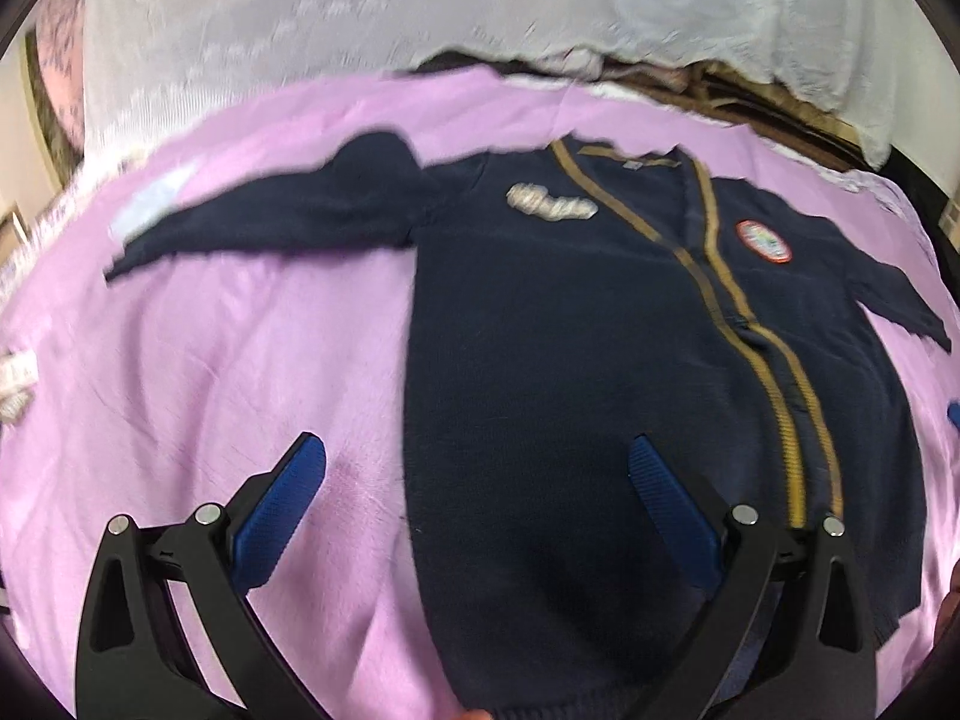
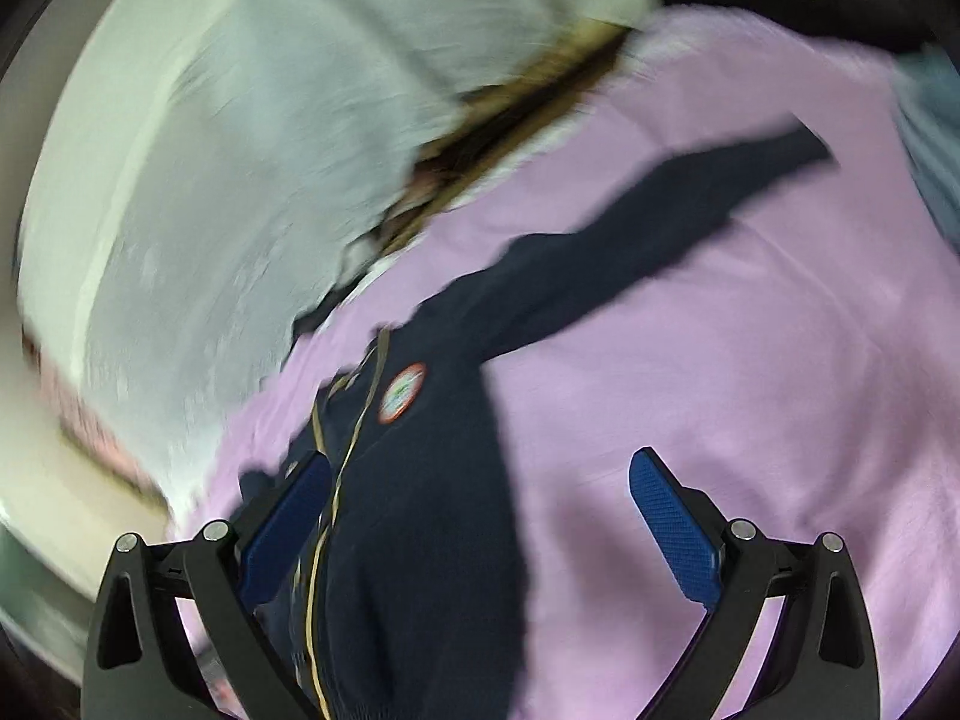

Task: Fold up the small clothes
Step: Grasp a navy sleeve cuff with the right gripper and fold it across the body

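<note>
Matt navy knit cardigan (image 1: 600, 372), smooth lilac cloth sheet (image 1: 240, 360), seemingly textured rubbery blue jaws

A pink-lilac sheet (image 1: 240, 360) covers the flat surface. Beyond its far edge hangs a white lacy cloth (image 1: 360, 18), with a dark brown gap (image 1: 750, 90) between them.

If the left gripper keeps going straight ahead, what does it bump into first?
Probably the navy cardigan. The open left gripper points at the cardigan's left side edge, where it meets the purple sheet. Depth is hard to judge in this blurry view.
</note>
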The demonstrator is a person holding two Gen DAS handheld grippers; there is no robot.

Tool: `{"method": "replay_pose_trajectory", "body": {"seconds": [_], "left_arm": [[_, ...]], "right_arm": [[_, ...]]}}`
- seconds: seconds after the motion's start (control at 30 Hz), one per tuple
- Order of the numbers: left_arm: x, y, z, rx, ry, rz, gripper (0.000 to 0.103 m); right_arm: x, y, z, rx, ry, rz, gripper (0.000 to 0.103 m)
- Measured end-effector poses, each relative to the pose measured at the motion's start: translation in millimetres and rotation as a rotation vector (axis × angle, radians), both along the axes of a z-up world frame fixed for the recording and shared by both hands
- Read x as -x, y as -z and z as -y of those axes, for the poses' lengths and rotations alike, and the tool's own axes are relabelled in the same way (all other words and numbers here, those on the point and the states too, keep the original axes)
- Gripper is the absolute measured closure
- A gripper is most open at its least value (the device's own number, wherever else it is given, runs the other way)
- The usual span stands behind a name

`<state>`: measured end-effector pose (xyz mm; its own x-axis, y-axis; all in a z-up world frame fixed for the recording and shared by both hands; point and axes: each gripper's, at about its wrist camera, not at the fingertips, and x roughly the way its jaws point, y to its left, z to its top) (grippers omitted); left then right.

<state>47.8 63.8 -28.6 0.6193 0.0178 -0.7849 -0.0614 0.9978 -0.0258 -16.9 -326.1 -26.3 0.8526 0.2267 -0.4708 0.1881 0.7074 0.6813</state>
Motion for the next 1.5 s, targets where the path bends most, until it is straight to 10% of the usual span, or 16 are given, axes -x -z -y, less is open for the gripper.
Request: {"method": "replay_pose_trajectory", "body": {"seconds": [0.17, 0.57, 0.83, 0.97, 1.17, 1.5], "left_arm": [[-15.0, 17.8, -20.4, 0.14, -0.012, -0.066, 0.004], [-24.2, 11.5, -27.3, 0.148, 0.036, -0.04, 0.004], [-95.6, 3.9, -77.8, 0.203, -0.14, -0.032, 0.004], [-117.4, 14.7, -85.7, 0.14, -0.181, 0.036, 0.004], [-120.5, 13.5, -75.2, 0.105, -0.133, 0.036, 0.004], [-115.4, 16.4, -76.1, 0.092, -0.139, 0.027, 0.004]], "right_arm": [[-3.7, 22.6, 43.9, -0.22, 0.076, -0.003, 0.003], [-70.5, 26.9, 106.9, -0.177, 0.223, -0.071, 0.003], [-98.1, 28.7, 130.3, -0.178, 0.352, -0.024, 0.005], [-110.6, 41.2, 130.0, -0.092, 0.306, -0.005, 0.053], [-112.5, 54.0, 149.2, -0.247, 0.3, 0.045, 0.081], [-103.4, 32.4, 136.4, -0.134, 0.288, 0.108, 0.093]]}}
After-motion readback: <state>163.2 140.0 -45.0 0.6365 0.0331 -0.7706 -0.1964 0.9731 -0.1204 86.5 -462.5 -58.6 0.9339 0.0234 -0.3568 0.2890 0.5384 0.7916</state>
